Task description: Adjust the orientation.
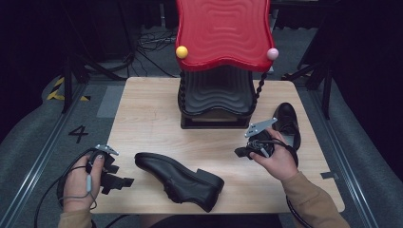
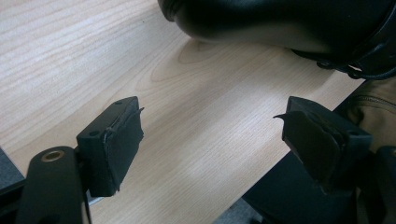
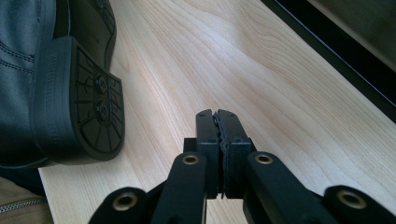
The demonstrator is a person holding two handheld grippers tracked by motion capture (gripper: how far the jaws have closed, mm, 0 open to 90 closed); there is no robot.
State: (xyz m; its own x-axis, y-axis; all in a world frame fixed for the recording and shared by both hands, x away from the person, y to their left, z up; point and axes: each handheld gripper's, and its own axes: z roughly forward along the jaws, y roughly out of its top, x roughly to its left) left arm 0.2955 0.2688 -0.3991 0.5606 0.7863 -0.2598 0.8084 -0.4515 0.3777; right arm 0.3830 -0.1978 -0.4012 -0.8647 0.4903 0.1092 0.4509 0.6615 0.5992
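My left tongs point(image 1: 114, 180) rest spread at the worktop point(image 1: 147, 118) edge, just beside the toe of the near shoe point(image 1: 183, 178), which lies on its side. My right tongs point(image 1: 244, 152) hover pressed together, empty. Second shoe point(image 1: 287, 121) stands behind them, by the rack point(image 1: 218, 102).

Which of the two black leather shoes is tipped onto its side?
The black leather shoe at the table's near edge, sole facing sideways; the black shoe by the right hand stands upright.
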